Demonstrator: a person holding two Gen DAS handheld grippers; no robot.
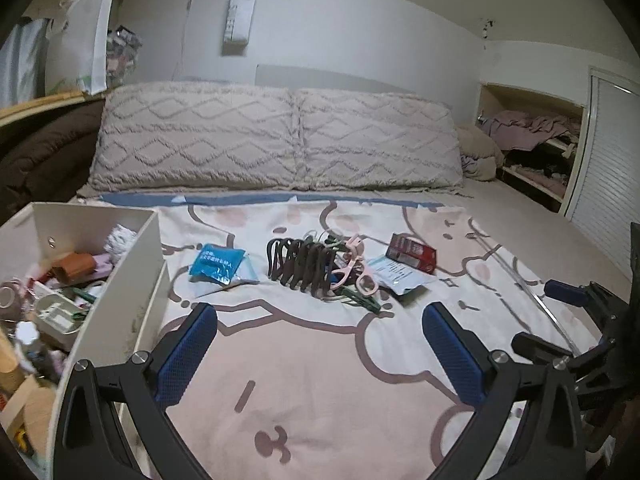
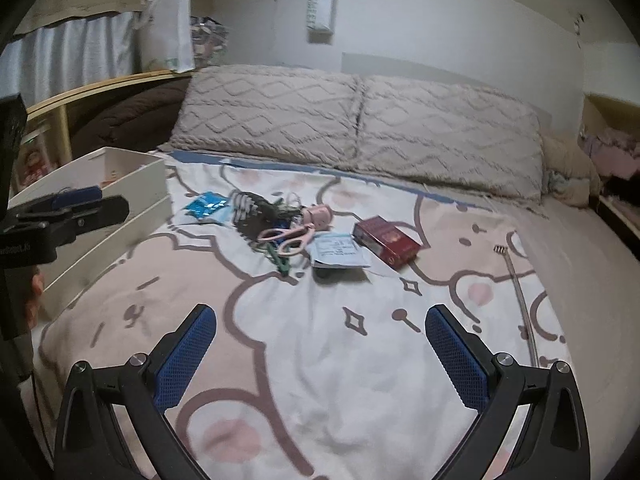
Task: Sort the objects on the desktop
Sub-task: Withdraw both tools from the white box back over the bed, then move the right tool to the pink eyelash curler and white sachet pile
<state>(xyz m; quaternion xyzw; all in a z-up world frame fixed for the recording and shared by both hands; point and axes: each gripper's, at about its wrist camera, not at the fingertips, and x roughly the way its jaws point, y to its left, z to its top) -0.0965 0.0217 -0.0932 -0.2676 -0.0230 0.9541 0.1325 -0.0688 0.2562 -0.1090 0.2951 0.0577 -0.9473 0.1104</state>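
A pile of small objects lies on the bed: a blue packet point(image 1: 216, 263) point(image 2: 206, 203), a black hair claw point(image 1: 302, 264) point(image 2: 250, 210), pink scissors point(image 1: 356, 270) point(image 2: 286, 236), green clips point(image 1: 358, 300) point(image 2: 278, 260), a white-blue pouch point(image 1: 398, 276) point(image 2: 338, 254) and a red box point(image 1: 412, 252) point(image 2: 386, 240). My left gripper point(image 1: 320, 320) is open and empty, short of the pile. My right gripper point(image 2: 320, 322) is open and empty, short of the pile too.
A white box point(image 1: 132, 280) point(image 2: 132, 196) full of odds and ends stands at the left. A thin rod point(image 1: 532, 296) point(image 2: 520, 296) lies at the right. Pillows point(image 1: 280, 136) line the back. The right gripper shows at the left wrist view's right edge point(image 1: 568, 316).
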